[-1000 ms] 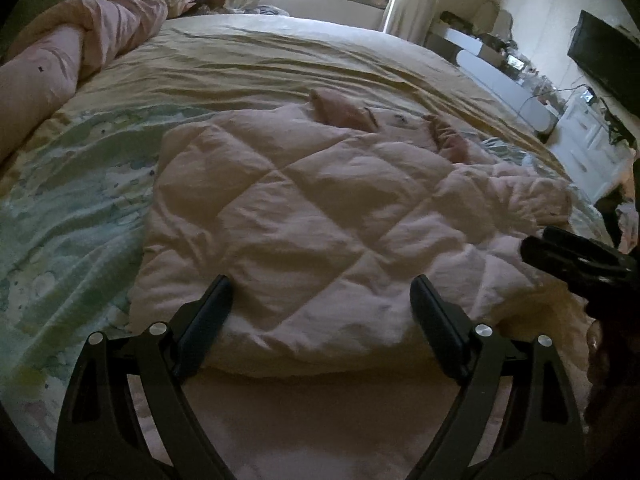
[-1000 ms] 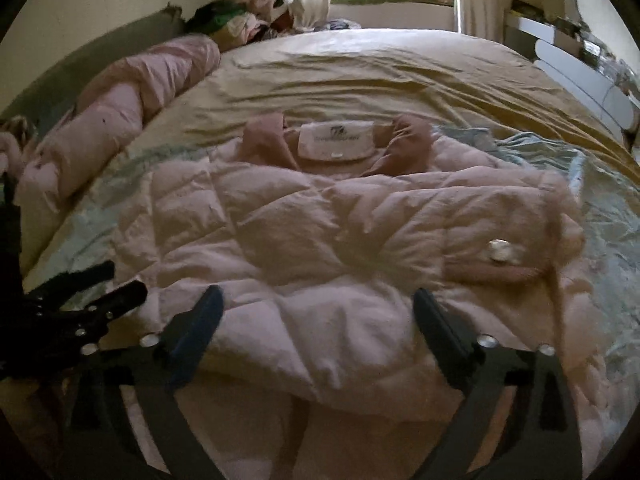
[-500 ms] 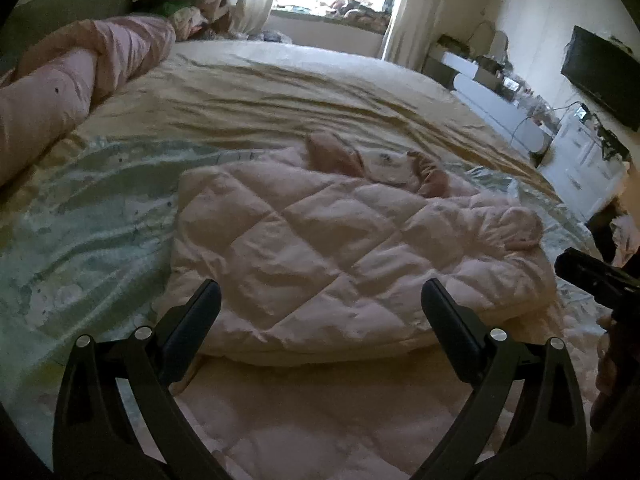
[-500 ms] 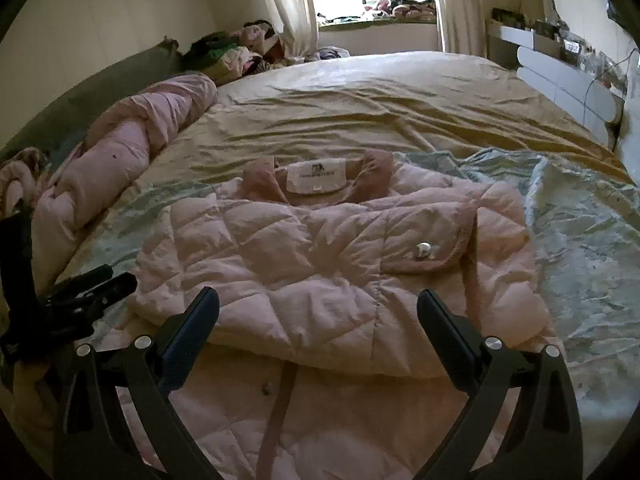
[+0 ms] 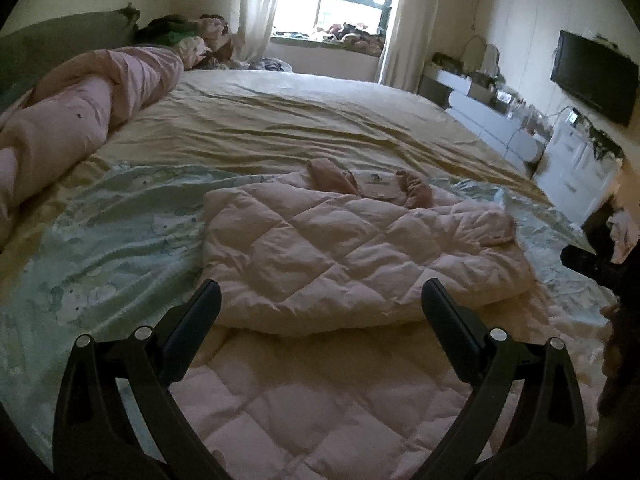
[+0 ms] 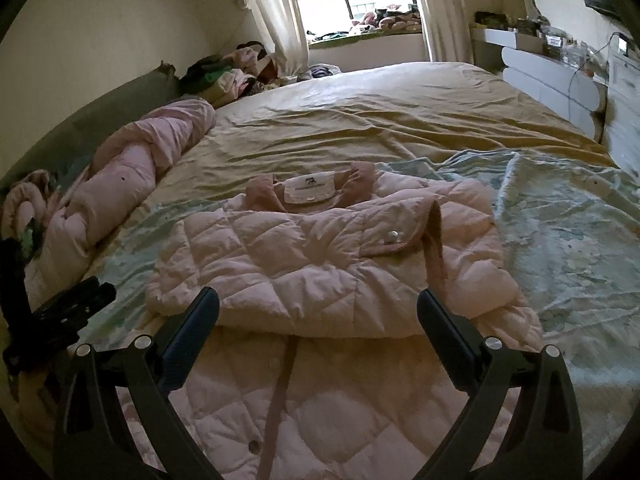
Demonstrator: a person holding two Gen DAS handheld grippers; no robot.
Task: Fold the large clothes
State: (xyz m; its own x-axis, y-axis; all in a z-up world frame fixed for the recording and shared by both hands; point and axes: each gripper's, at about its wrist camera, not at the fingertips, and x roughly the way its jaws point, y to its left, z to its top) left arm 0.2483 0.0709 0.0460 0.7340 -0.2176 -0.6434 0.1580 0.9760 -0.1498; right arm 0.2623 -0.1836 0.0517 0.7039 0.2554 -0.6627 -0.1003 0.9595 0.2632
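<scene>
Left wrist view: we are seeing the left gripper (image 5: 320,312) gaping wide, having just been opening, holding nothing; the quilted jacket (image 5: 352,248) is lying mid-bed, its top part doubled over toward us.
Remaining: we are judging the near unfolded part still to fold.
Right wrist view: the right gripper (image 6: 318,314) is likewise spread and empty above the jacket.
Surroundings: a rolled pink duvet (image 6: 120,184) is lying far left, obstructing nothing.
</scene>
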